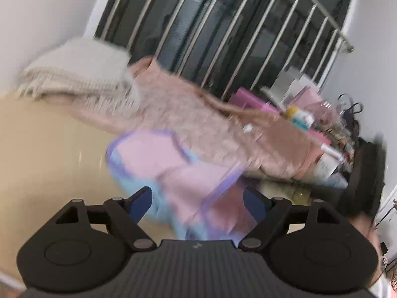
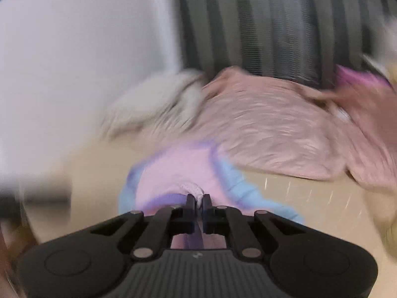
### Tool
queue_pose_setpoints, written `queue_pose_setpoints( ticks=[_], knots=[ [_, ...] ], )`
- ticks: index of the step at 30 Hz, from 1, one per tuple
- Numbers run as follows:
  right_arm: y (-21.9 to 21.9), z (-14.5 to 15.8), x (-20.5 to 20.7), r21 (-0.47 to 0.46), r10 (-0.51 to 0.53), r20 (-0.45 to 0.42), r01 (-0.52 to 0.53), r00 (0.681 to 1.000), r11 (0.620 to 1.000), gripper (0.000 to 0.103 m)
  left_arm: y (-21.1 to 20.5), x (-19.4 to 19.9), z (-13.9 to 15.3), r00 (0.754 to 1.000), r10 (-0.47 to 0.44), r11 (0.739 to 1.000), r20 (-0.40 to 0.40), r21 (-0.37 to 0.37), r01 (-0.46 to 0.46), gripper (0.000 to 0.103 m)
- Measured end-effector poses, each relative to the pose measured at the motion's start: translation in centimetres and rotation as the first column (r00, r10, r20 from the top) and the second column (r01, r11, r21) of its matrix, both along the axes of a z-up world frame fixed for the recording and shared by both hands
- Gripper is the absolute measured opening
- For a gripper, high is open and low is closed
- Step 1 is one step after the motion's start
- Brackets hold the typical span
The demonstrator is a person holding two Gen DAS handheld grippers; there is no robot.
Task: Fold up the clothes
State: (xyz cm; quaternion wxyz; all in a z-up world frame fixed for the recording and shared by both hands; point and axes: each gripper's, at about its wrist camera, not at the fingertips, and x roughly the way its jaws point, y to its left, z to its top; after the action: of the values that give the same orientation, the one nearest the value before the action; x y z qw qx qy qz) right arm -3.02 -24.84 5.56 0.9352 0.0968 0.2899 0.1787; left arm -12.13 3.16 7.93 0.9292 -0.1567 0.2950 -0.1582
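A small pink garment (image 1: pixel 173 171) with purple trim and light blue sleeves lies on the tan table (image 1: pixel 49 149). My left gripper (image 1: pixel 197 202) stands open above it, its blue pads wide apart on either side of the cloth and not pressing it. In the right wrist view the same pink garment (image 2: pixel 178 171) lies in front, and my right gripper (image 2: pixel 197 202) is shut on a pinch of its pink cloth near the purple edge. Both views are blurred by motion.
A larger dusty pink garment (image 1: pixel 211 114) and a cream knitted piece (image 1: pixel 82 74) lie at the back of the table. Behind them rises a barred window (image 1: pixel 223 24). Bottles, pink boxes and clutter (image 1: pixel 310 119) crowd the right end. A person's dark hair (image 1: pixel 367 173) shows at right.
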Motion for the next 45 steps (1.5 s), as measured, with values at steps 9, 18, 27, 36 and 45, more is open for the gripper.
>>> queue_pose_setpoints(
  ticks=[9,18,27,36,45],
  knots=[
    [-4.2,0.2,-0.4,-0.052,-0.184,0.007,0.184,0.983,0.982,0.047,-8.4,2.3,-4.2,0.998,0.022,0.938,0.055,0.345,-0.040,0.031],
    [3.8,-1.2,-3.6,-0.360,0.228,0.104,-0.177,0.968,0.916,0.029,-4.6,0.2,-2.1,0.982,0.097,0.974,0.160,0.189,-0.127,0.002],
    [9.7,-3.0,-5.6,-0.618,0.428,0.153,-0.252,0.891,0.745,0.037,0.2,-6.0,-1.2,0.946,0.156,0.969,0.285,0.142,-0.203,0.002],
    [11.3,-3.7,-5.1,-0.581,0.303,0.195,-0.139,0.933,0.802,0.003,1.1,-6.9,-2.0,0.939,0.202,0.943,0.277,0.203,-0.263,0.002],
    [5.9,0.9,-10.6,-0.395,0.107,0.271,0.009,0.957,0.919,0.010,-2.0,-6.6,-3.7,0.954,0.121,0.922,0.276,0.324,-0.210,0.011]
  ],
)
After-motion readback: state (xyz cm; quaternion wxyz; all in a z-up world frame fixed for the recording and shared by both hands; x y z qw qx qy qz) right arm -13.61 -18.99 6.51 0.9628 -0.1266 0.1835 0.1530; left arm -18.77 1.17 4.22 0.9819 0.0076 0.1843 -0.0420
